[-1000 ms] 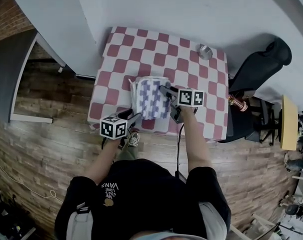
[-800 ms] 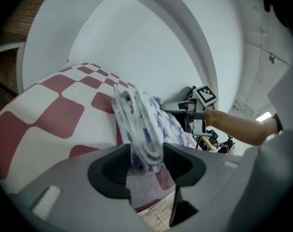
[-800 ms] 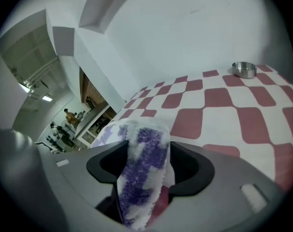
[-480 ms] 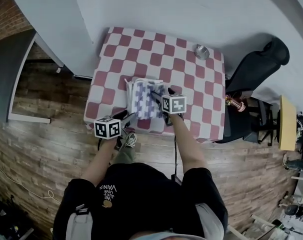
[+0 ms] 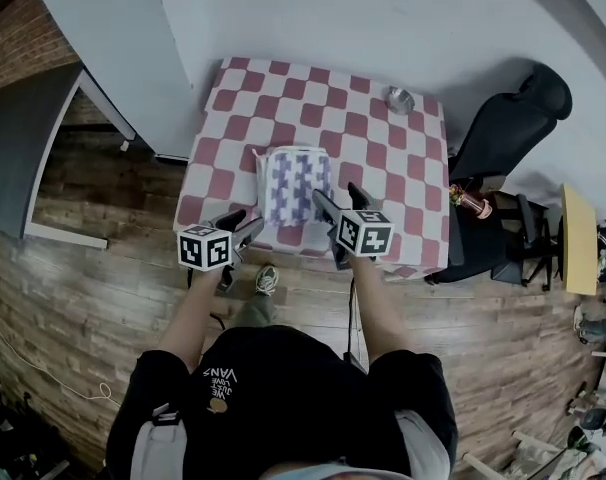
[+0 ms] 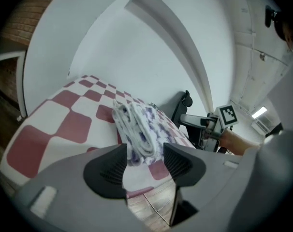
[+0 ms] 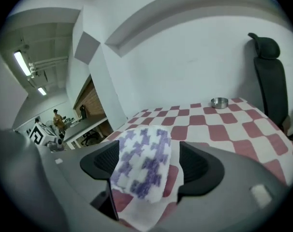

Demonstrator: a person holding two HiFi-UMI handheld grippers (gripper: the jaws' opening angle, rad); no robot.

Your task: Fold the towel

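A white towel with purple checks (image 5: 295,185) lies folded in a thick stack on the red-and-white checked table (image 5: 383,158). My left gripper (image 5: 240,227) hovers at the table's near edge, left of the towel, open and empty. In the left gripper view the towel (image 6: 137,127) lies just beyond the jaws of this left gripper (image 6: 144,164). My right gripper (image 5: 335,202) sits at the towel's near right corner. Its jaws have just been opening and now stand wide. Seen from the right gripper (image 7: 149,164), the towel (image 7: 146,146) lies ahead between the pads, untouched.
A small metal bowl (image 5: 400,100) stands at the table's far right, also in the right gripper view as the bowl (image 7: 219,102). A black office chair (image 5: 503,128) is right of the table. White wall lies behind and wooden floor (image 5: 93,298) all around.
The right gripper let go of the towel, opened wide and drew back toward the near edge. The left gripper also backed off a little. The towel rests folded on its own.
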